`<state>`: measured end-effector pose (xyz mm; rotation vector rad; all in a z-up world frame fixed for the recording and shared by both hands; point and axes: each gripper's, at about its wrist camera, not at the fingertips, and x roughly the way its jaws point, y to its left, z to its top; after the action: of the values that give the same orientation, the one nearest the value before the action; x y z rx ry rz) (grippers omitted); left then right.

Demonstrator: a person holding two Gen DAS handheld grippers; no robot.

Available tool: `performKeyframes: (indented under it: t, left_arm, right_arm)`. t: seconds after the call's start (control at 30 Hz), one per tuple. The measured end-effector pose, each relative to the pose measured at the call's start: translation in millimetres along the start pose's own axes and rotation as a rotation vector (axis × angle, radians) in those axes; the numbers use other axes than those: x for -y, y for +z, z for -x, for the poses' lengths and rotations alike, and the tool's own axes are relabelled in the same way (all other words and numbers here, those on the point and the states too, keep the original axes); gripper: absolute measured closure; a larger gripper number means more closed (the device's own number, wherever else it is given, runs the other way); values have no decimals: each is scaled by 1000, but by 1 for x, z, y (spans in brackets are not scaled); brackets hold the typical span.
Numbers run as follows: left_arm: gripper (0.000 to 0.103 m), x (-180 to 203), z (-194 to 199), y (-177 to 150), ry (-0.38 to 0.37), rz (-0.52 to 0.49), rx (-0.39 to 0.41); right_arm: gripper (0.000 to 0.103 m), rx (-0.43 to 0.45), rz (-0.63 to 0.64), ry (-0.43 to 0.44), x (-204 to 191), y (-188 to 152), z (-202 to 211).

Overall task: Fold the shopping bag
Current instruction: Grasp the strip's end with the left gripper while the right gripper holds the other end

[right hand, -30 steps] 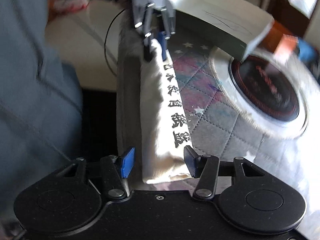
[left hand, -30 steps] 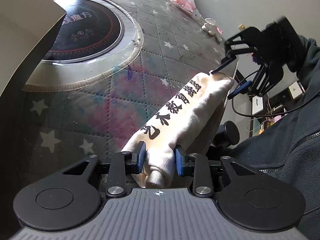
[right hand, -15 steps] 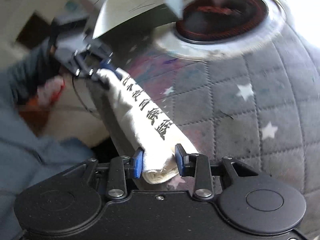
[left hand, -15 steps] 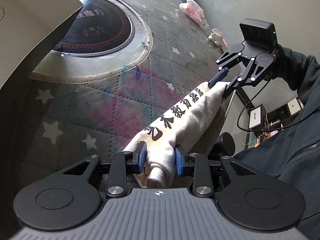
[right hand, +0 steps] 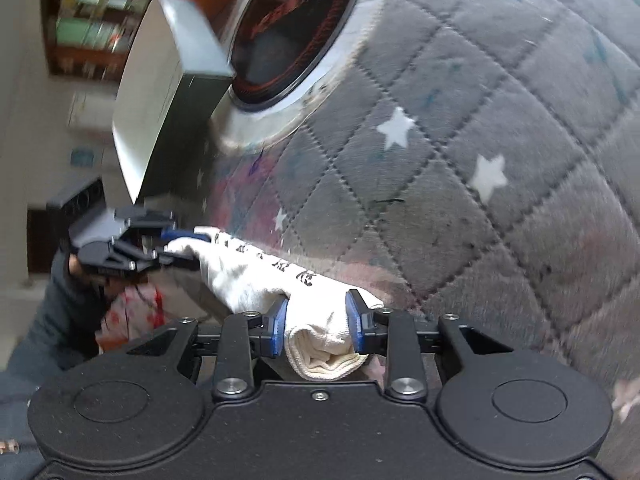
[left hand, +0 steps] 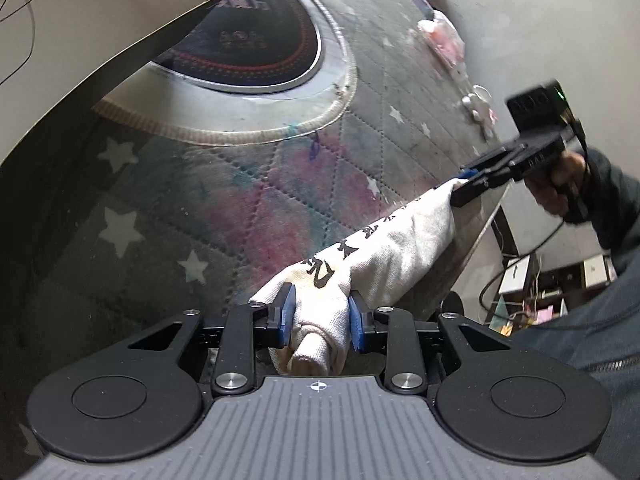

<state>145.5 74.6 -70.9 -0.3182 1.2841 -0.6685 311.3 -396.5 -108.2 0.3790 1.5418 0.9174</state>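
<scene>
Rolled shopping bag (left hand: pixel 384 248) along the quilted table (left hand: pixel 224 216) edge — left gripper (left hand: pixel 319 317) clamps one end, right gripper (right hand: pixel 319 322) closing on the other. Only the right view shows the bookshelf (right hand: pixel 92 36).

The rolled shopping bag (left hand: pixel 384 248) lies along the desk (left hand: pixel 200 208) edge, one end in the left tool (left hand: pixel 318 318), the other in the right tool (right hand: pixel 318 328). Behind it sits a round cooktop (left hand: pixel 248 40), a box (left hand: pixel 80 40) beside it.
</scene>
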Motion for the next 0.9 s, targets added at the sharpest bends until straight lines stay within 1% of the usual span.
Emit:
performKeyframes:
  t: [0.03, 0.07, 0.1, 0.13, 0.17, 0.23, 0.27, 0.33, 0.37, 0.43, 0.5, 0.53, 0.57, 0.67, 0.73, 0.8, 0.87, 0.9]
  left_arm:
    - [74, 0, 0, 0, 2, 6, 1]
    - [74, 0, 0, 0, 3, 13, 2]
    - [74, 0, 0, 0, 5, 19, 2]
    - [73, 0, 0, 0, 6, 26, 3]
    - [73, 0, 0, 0, 8, 32, 4]
    - [73, 0, 0, 0, 11, 45, 5]
    - [73, -1, 0, 0, 13, 51, 6]
    - [73, -1, 0, 0, 16, 64, 8]
    - [73, -1, 0, 0, 18, 70, 8]
    - [73, -1, 0, 0, 21, 83, 10]
    - [73, 0, 0, 0, 24, 90, 12]
    - [73, 0, 0, -1, 25, 89, 13]
    - [73, 0, 0, -1, 25, 88, 14]
    - [73, -1, 1, -2, 18, 89, 22]
    - [73, -1, 1, -4, 16, 89, 29]
    - [73, 0, 1, -5, 18, 83, 35]
    - [73, 0, 2, -7, 18, 77, 47]
    - [73, 0, 1, -8, 15, 74, 53]
  right_arm:
    - [71, 19, 13, -17, -4, -3, 1]
    - [69, 38, 62, -57, -13, -6, 3]
    - [68, 59, 123, -102, -24, -9, 6]
    - [64, 80, 185, -148, -35, -12, 8]
    - [62, 112, 262, -211, -48, -17, 11]
    - [62, 154, 385, -291, -67, -27, 16]
    - [62, 158, 446, -312, -77, -33, 18]
    - [62, 172, 476, -346, -81, -38, 19]
    - [62, 200, 504, -388, -86, -43, 22]
    - [62, 247, 536, -420, -93, -48, 27]
    - [64, 266, 584, -426, -104, -53, 25]
    - [68, 263, 609, -414, -111, -55, 19]
    - [70, 259, 635, -401, -118, -57, 13]
    - [74, 196, 754, -328, -142, -60, -21]
    - [76, 188, 804, -315, -151, -60, -38]
    - [78, 166, 856, -286, -162, -57, -63]
    - [84, 158, 877, -284, -166, -53, -79]
    - [85, 157, 892, -298, -168, -49, -88]
